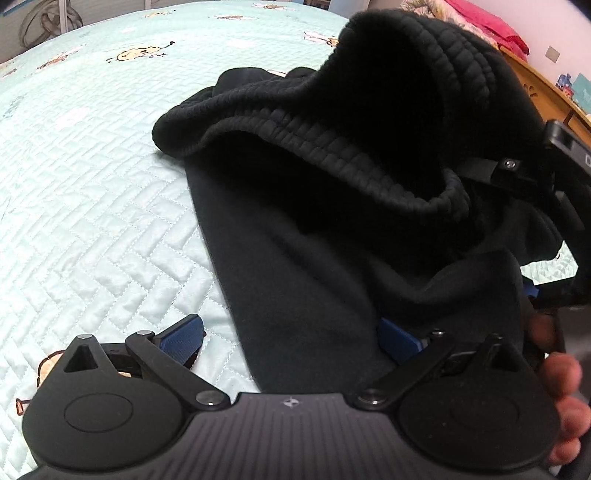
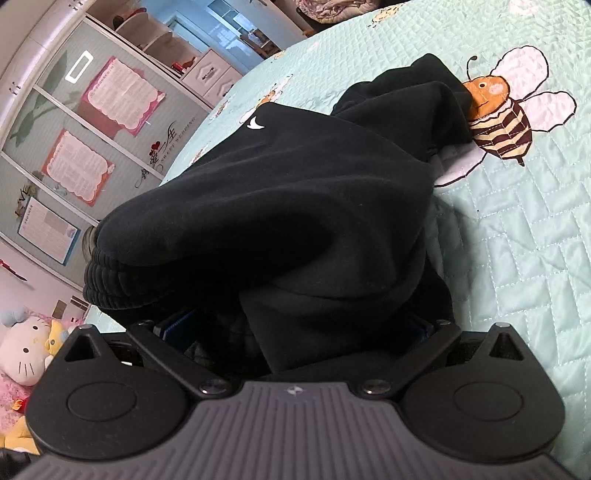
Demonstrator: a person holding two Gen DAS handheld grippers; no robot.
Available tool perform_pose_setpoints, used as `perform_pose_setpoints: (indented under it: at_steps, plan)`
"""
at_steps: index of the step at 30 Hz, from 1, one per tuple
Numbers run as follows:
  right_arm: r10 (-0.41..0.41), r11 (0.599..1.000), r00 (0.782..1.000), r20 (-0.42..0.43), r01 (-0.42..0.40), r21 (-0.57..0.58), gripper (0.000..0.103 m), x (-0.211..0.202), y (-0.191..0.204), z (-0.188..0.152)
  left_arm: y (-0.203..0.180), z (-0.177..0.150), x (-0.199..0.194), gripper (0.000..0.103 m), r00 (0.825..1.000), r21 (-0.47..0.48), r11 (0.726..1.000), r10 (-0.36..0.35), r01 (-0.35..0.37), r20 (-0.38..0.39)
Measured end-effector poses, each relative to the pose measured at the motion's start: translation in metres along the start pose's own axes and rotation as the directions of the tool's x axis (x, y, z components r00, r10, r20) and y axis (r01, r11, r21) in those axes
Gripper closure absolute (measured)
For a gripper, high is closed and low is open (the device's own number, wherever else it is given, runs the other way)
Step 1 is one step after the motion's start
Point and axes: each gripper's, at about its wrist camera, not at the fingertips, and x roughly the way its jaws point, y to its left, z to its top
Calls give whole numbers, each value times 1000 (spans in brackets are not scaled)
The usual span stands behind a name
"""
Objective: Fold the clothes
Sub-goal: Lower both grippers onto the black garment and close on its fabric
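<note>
A black sweat garment with a ribbed band lies bunched on the pale green quilted bedspread. My left gripper stands open, its blue pads spread wide, with a flat fold of the cloth running between them. At the right edge, the black frame of the right gripper sits under the raised band, with a hand below it. In the right wrist view the garment, with its small white logo, is heaped over my right gripper. Its jaws stand wide apart with cloth between them and its pads are mostly hidden.
A bee print lies on the bedspread beside the garment. A wooden bed frame and pink bedding sit at the far right. Beyond the bed edge stand a wardrobe with posters and plush toys.
</note>
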Motion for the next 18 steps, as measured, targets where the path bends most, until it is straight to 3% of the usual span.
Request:
perform_pose_setpoints:
  at_steps: [1,5,8,10,13,15,18]
  plan:
    - [-1,1000,1000,-2,1,-3,3,0,2,0,0,1,0,0,1000,-1,1000,2,-2,-6]
    - [25,1000,1000,-18,-25,-15,39,0,5,1,1,8,-2,4,1000,-42,999,-13,12,-16]
    - [58,998,998,-8,-58,6,54,-8,3,0,3,11,-10,41,997,-91,993,-72,75,34]
    - [82,996,997,-2,-82,17,63,-16,4,0,3,11,-13,46,995,-122,989,-83,89,52]
    - [124,991,992,-2,-124,48,66,-24,3,-3,3,12,-13,63,997,-143,987,-73,78,37]
    - [120,992,993,-14,-119,48,66,-23,4,-7,2,12,-14,82,998,-138,988,-63,66,31]
    - [114,989,993,-33,-110,100,59,-17,1,-8,1,15,-18,93,996,-116,990,-77,81,35]
